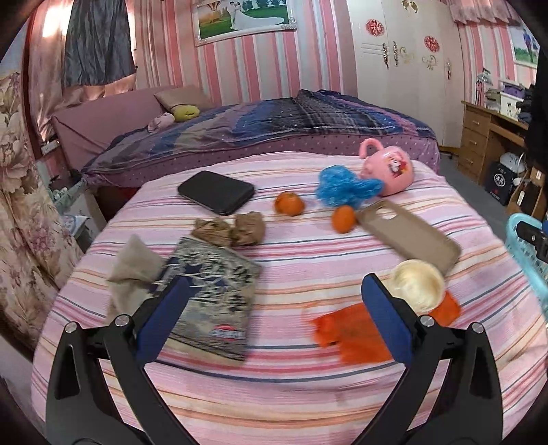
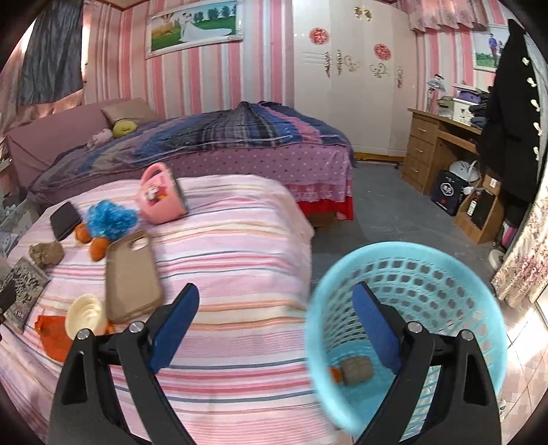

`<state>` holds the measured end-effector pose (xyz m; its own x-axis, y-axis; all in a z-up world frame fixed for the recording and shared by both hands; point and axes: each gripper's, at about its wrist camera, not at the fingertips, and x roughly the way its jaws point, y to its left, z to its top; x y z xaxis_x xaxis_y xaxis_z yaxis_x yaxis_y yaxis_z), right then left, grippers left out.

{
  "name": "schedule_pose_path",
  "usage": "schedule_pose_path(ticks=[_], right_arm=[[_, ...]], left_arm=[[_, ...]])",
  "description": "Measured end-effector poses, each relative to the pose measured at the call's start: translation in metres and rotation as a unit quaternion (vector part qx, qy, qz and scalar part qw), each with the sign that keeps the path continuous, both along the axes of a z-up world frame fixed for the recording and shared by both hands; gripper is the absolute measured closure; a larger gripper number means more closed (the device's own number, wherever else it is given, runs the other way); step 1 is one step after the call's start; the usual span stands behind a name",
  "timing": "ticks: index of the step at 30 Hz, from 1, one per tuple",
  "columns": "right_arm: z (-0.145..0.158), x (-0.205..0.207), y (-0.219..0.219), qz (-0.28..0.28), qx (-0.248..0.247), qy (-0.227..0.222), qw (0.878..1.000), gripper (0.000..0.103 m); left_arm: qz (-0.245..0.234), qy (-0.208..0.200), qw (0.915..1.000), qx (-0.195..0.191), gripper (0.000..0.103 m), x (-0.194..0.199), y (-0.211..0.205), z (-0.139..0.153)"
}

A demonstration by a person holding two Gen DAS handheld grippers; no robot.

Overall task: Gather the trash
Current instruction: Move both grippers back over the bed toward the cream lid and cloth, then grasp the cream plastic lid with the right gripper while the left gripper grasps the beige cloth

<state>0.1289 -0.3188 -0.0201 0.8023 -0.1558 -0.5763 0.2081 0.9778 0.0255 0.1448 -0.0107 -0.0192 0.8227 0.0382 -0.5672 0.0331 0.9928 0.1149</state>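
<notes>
Two oranges [image 1: 289, 203] [image 1: 343, 219] (one basket [image 2: 404, 260]), two paper wads [image 1: 212, 231] [image 1: 249, 227]

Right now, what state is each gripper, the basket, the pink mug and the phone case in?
Left gripper: open, empty.
Right gripper: open, empty, one finger over the basket.
Blue basket: upright beside the table, some trash at its bottom.
Pink mug: lying on its side.
Phone case: lying flat, empty.

I am in a home bedroom: a bed [image 2: 212, 143] with a plaid quilt [image 2: 239, 126] and pillow [image 2: 126, 109], pink striped wallpaper [image 2: 205, 78], a framed wedding picture [image 2: 195, 24], a white wardrobe [image 2: 352, 78], a wooden desk [image 2: 435, 147] and a hanging black coat [image 2: 510, 113].
</notes>
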Motion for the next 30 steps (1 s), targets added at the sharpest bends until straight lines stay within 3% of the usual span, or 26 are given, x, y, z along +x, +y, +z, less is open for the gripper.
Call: schedule_pose_path(ticks=[16, 27, 30], right_arm=[[-0.027, 0.021, 0.134, 0.132, -0.032, 0.049, 0.990, 0.014], [-0.040, 0.036, 0.162, 0.170, -0.037, 0.092, 0.981, 0.014], [-0.040, 0.038, 0.163, 0.172, -0.035, 0.095, 0.980, 0.021]], left_arm=[[0.053, 0.027, 0.9976, -0.036, 0.006, 0.014, 0.078, -0.007], [0.099, 0.056, 0.9901, -0.081, 0.006, 0.022, 0.131, -0.020], [0.105, 0.059, 0.9890, -0.086, 0.006, 0.026, 0.136, -0.023]])
